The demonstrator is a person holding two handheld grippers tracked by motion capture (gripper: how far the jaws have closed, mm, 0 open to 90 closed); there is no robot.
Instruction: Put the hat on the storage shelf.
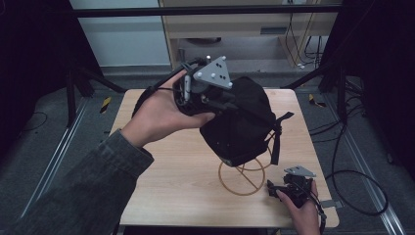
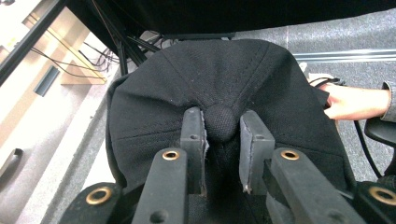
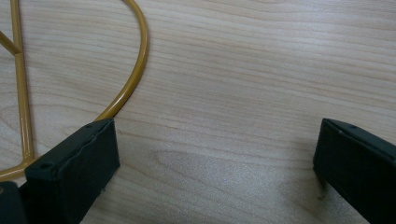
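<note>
Presently, left to right. Left gripper held high over the table's far half, jaws closed on the top button of a black cap; in the left gripper view the button sits pinched between the two pads, crown fabric puckered around it.

Cap sits at the table's centre, over a mustard wire stand whose ring base shows at about 6 o'clock below the brim edge. Whether the cap rests on the stand or hangs from the grip, cannot tell. A strap dangles at the cap's 4 o'clock.

Judgement: soft cloth, light, no fragility; it will sag and fold wherever unsupported. The button is a firm small knob, the best hold, though rounded and liable to slip out under a sideways pull.

Right gripper low at the table's 5 o'clock, jaws wide apart, empty, one pad just beside the stand's ring.
</note>
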